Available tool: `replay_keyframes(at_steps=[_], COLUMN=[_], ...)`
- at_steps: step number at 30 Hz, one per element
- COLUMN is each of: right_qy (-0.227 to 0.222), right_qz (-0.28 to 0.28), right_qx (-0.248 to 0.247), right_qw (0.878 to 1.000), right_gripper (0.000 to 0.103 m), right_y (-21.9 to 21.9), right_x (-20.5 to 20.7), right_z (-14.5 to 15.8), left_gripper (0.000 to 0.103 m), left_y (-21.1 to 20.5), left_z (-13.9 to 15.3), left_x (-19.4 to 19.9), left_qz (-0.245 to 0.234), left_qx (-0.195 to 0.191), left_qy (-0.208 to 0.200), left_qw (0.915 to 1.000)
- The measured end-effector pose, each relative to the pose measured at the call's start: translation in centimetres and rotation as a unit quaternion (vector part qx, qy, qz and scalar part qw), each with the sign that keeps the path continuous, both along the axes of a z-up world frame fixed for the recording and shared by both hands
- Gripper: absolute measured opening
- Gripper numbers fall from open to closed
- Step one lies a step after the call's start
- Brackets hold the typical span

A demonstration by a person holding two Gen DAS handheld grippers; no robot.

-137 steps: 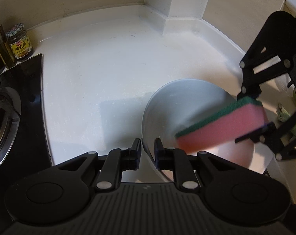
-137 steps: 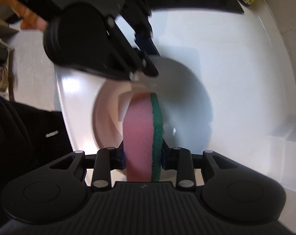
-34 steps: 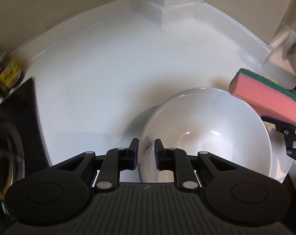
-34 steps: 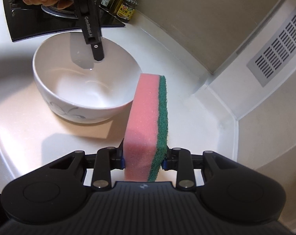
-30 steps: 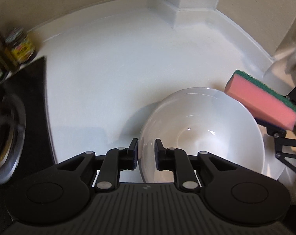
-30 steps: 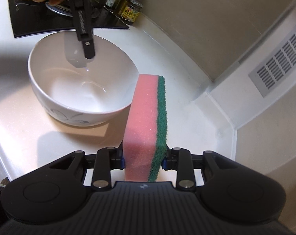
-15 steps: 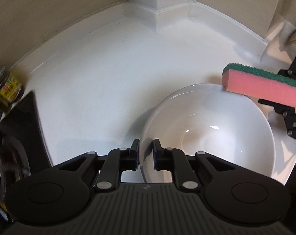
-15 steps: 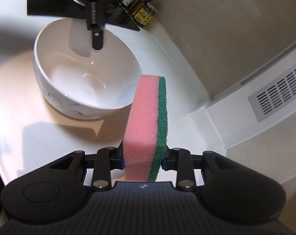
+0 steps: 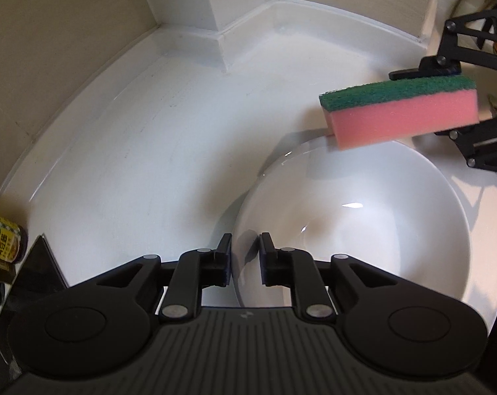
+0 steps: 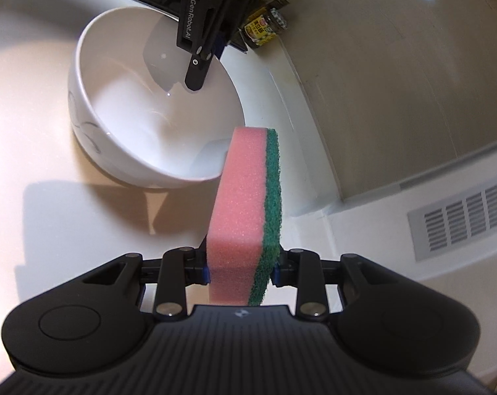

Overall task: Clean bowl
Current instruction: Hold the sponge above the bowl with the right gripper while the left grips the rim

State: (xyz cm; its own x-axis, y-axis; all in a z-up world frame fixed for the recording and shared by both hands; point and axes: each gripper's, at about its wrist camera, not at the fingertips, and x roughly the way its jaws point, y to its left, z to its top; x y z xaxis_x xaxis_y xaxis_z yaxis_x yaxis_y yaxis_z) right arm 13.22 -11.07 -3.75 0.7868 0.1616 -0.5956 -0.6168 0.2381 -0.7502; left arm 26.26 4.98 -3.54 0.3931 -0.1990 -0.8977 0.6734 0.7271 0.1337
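Note:
A white bowl (image 9: 363, 230) with a grey leaf pattern on its outside (image 10: 84, 125) stands on the white counter (image 9: 149, 164). My left gripper (image 9: 245, 260) straddles the bowl's near rim, one finger outside and one inside. Its jaws are opening and the pads stand slightly off the wall. My right gripper (image 10: 240, 268) is shut on a pink sponge (image 10: 245, 217) with a green scouring side. In the left wrist view the sponge (image 9: 399, 115) hovers just above the bowl's far rim, green side up.
A black stove top (image 9: 37, 273) and sauce jars (image 9: 5, 240) lie at the counter's left end, behind the bowl in the right wrist view (image 10: 264, 29). The beige wall (image 9: 67, 33) with a white corner post (image 9: 238, 6) bounds the counter. A vent grille (image 10: 462, 217) sits at the right.
The left jaws narrowed on the rim, then widened again. Both views rolled. The sponge swung from tilted to level, green side up, and came over the bowl's far rim.

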Motion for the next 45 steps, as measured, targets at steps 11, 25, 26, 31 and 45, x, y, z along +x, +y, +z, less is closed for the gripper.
replay_keyframes(at_steps=[11,25,26,31,45], right_qy=[-0.008,0.011,0.018,0.046,0.036], right_qz=[-0.022,-0.032,-0.030,-0.016,0.036], right_qx=[0.002,0.033,0.037,0.042,-0.015], right_qw=[1.000,0.999,0.999,0.998,0.999], right_gripper=[0.027,0.027,0.027,0.027,0.028], right_y=[1.1,-0.7,-0.8,-0.6,2.4], right_x=[-0.4,-1.4,-1.0,1.5,5.8], right_z=[-0.1,-0.3,-0.2,0.6,0.7], left_gripper=[0.022,0.013,0.013,0.016,0.020], left_y=[3.2,1.7,1.7,1.6,0.8], left_z=[0.7,0.1,0.1,0.1,0.0], left_x=[-4.1,-3.1,-2.8,-0.5,1.7], left_qz=[0.234,0.106,0.091,0.015,-0.051], left_qx=[-0.044,-0.017,-0.012,0.013,0.037], left_qy=[0.040,0.015,0.015,0.009,0.002], left_qw=[0.9703,0.9941,0.9957,0.9998,0.9980])
